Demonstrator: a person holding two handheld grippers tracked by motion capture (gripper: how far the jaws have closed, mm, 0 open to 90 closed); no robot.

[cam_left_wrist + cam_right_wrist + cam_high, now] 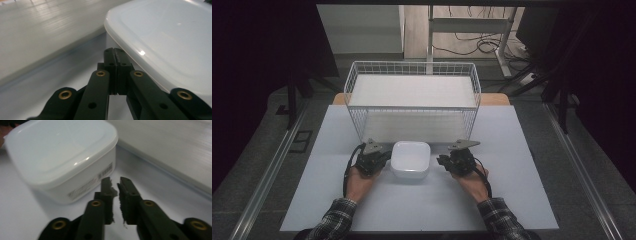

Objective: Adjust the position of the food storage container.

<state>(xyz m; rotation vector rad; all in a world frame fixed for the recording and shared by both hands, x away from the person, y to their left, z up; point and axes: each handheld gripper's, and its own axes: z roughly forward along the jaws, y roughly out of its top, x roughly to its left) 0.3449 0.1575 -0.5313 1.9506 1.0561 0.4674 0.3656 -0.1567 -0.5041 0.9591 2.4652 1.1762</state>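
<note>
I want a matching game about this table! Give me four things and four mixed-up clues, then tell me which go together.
Things:
1. white container
2. wire basket
3. left gripper
4. right gripper

Clues:
A. jaws pressed together, right beside the container's rim
B. sits lidded between the two grippers
C. stands at the far side of the table
D. a narrow gap between its jaws, nothing in it, short of the container's labelled side

Pairs: 1-B, 2-C, 3-A, 4-D
</note>
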